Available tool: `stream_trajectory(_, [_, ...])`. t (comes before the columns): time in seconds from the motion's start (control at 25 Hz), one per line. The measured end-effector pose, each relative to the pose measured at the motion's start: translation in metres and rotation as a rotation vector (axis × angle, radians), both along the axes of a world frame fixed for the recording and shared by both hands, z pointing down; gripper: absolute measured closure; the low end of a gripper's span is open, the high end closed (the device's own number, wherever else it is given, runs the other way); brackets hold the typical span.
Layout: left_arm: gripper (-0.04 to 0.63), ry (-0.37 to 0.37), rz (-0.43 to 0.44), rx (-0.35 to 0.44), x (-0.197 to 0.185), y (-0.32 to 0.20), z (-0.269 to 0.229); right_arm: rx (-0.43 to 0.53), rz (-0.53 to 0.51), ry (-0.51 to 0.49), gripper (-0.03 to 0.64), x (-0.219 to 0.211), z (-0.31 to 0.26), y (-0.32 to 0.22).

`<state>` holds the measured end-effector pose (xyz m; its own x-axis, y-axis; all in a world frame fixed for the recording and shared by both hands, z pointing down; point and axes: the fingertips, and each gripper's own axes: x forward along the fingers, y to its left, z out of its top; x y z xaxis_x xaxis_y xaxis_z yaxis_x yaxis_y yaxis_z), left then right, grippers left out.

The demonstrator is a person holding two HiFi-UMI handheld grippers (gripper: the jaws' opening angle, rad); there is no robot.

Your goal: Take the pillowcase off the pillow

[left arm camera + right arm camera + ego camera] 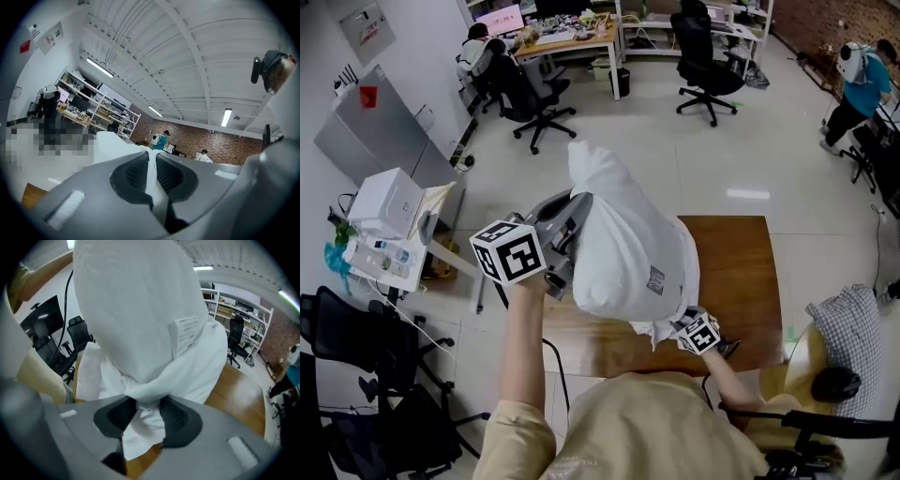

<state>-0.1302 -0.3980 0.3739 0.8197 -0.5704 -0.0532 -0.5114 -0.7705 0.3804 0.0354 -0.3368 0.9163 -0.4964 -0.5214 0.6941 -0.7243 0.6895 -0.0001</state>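
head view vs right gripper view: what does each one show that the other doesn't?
Head view only: the left gripper against the upper side of the pillow, and the pillow's full outline from top end to bottom.
Right gripper view only: the jaws of the right gripper pinched on the bunched pillowcase at the pillow's lower end.
Both: the pillow, its printed label and the wooden table behind it.
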Motion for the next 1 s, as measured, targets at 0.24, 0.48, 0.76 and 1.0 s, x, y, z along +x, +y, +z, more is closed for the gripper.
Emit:
stream_trajectory(0.24, [0.578,0.052,-0.063,-0.037,-0.033,-0.013,0.006,0.016,-0.011,-0.03,0.454,0.009,-0.015,0.007])
stream_trajectory(0.48, [0.578,0.095,-0.078,-0.043,-0.043,-0.014,0.008,-0.075,0.001,-0.007,0.465,0.052,0.013,0.015])
stream_trajectory(0.76, [0.578,0.058,-0.036,-0.013,-0.039,-0.005,0.01,-0.157,-0.072,-0.2,0.419,0.042,-0.035,0.026])
stream_trajectory(1.0, [0.578,0.016,-0.002,0.012,-0.038,0.009,0.01,-0.056,-0.043,-0.53,0.393,0.078,-0.174,0.01])
